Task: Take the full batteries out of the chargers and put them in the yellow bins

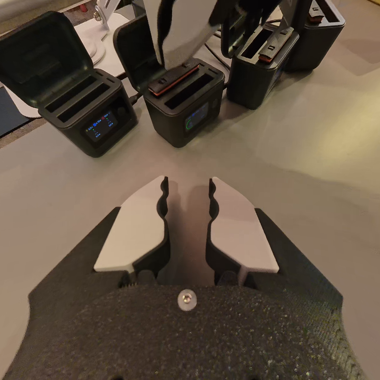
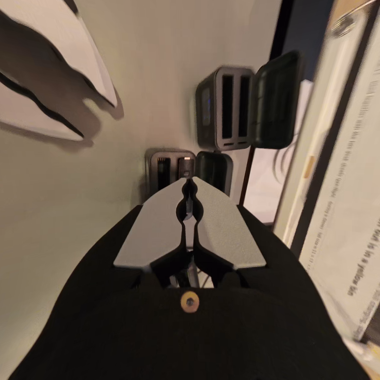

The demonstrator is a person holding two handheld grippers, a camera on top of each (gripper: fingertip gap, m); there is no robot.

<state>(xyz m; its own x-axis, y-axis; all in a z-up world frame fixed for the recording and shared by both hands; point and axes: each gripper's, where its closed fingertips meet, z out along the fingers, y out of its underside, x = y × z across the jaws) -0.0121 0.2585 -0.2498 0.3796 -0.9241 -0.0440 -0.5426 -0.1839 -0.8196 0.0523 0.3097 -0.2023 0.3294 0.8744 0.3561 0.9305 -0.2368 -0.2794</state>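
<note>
Down at the right gripper (image 2: 188, 180), the jaws are pinched almost together, tips meeting over the far slot of the middle charger (image 1: 185, 102). They appear to be closed on the battery (image 1: 174, 82) that sticks up from that slot, though the right wrist view is blurred and the fingers hide the contact itself. In the left wrist view the same black battery with its orange edge stands raised and tilted out of the slot, with the right gripper's white fingers coming down on it from above. The near slot of that charger is dark and open, its lid tipped back, and a green ring glows on its front screen.

By contrast, the left gripper (image 1: 188, 182) has its jaws parted with a clear gap and nothing between them, hovering over the bare grey tabletop (image 1: 287, 185) in front of the middle charger.

Left of the middle charger sits another charger (image 1: 88, 115), lid open, both slots dark, screen lit. To the right stand two more chargers (image 1: 259, 67), each with an orange-edged battery showing in a slot. Cables run behind the row.
</note>
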